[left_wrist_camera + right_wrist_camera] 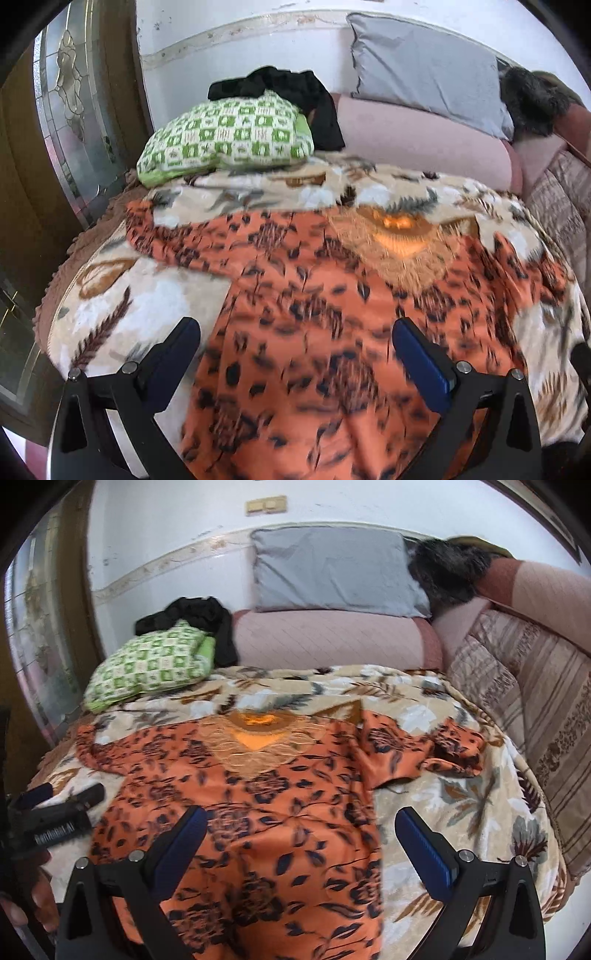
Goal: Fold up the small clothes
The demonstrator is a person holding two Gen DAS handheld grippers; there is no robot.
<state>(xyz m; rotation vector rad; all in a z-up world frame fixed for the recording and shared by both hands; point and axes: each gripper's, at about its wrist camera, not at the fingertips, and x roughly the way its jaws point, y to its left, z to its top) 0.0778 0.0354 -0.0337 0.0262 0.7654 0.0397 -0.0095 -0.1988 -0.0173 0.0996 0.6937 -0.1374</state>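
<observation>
Since the orange patterned garment [266,812] lies spread flat, front up, on the floral blanket [461,805] that covers the bed, it is judged to be thin, light and limp, likely to sag and crease wherever it is lifted and to slide a little over the plush pile beneath. No stiffness is to be expected, so a fold would have to be carried across by two corners at once. A hold is best taken at the edges: at a shoulder seam or sleeve end, and at the hem on the same side, only one layer being pinched. The embroidered neckline [255,734] is pointed away from both cameras, toward the grey pillow [332,568], and the hem is nearest; the long axis is thus run from near to far. The right sleeve [436,753] is seen rumpled and thrown outward, the other sleeve [173,240] likewise bunched. The left gripper [295,347] and the right gripper [299,830] are both held above the lower body of the garment, jaws parted wide and nothing grasped
</observation>
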